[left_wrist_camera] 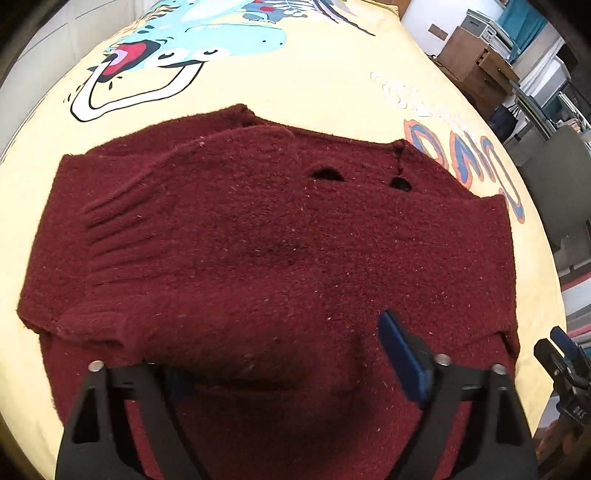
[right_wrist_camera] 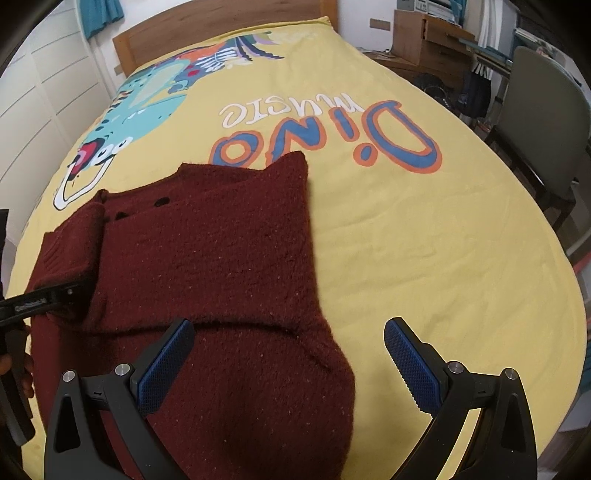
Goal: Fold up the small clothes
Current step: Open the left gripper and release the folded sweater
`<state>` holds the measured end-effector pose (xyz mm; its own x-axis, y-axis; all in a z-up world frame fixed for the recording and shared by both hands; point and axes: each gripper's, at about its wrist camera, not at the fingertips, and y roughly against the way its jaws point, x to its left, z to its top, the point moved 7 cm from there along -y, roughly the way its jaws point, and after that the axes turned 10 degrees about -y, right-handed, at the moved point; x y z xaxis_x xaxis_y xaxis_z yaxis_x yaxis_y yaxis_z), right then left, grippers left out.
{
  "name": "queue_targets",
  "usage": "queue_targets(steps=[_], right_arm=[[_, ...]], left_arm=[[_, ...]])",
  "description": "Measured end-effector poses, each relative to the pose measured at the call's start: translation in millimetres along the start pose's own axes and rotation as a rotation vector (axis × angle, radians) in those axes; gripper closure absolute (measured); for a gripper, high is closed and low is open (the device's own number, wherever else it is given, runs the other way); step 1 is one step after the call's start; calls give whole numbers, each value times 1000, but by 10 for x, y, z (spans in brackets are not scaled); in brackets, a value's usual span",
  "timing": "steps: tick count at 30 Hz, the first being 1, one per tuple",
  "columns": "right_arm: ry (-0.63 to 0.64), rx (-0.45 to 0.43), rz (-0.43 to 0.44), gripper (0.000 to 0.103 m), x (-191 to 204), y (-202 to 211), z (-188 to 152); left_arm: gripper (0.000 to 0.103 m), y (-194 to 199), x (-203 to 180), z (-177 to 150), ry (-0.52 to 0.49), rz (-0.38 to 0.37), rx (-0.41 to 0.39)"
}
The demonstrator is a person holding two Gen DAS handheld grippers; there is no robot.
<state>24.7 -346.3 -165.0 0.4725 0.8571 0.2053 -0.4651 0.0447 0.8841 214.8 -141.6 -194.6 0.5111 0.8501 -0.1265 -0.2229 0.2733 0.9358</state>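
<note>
A dark red knitted sweater (left_wrist_camera: 266, 236) lies partly folded on the yellow bed cover; it also shows in the right wrist view (right_wrist_camera: 221, 266). My left gripper (left_wrist_camera: 280, 354) is open, low over the sweater's near edge; its right pad (left_wrist_camera: 402, 358) shows, its left pad is hidden under a fold of the knit. The left gripper also shows in the right wrist view (right_wrist_camera: 70, 291), at the folded sleeve. My right gripper (right_wrist_camera: 288, 354) is open and empty, above the sweater's near right corner; it also shows at the edge of the left wrist view (left_wrist_camera: 565, 354).
The yellow cover (right_wrist_camera: 424, 240) has a dinosaur print and "Dino music" lettering. A wooden headboard (right_wrist_camera: 221, 26) stands at the far end. A grey chair (right_wrist_camera: 546, 122) and wooden furniture (right_wrist_camera: 424, 40) stand to the right of the bed.
</note>
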Motion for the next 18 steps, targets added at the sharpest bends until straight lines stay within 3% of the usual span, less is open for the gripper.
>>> queue_targets(steps=[3,7,13,18], right_arm=[[-5,-6,2,0,-7,24,4],[-6,-9,1,0,-8,45,0],[3,-2,0,0,24,41,-51],[26,3,7,0,136,30,-70]], left_arm=[[1,73,50,-39,-9,-1,-1],[1,222,173,-159,-22,-5,-8],[1,487,634,-418,-89,113,-31],[1,667,1260,-600,-50,200,-31]])
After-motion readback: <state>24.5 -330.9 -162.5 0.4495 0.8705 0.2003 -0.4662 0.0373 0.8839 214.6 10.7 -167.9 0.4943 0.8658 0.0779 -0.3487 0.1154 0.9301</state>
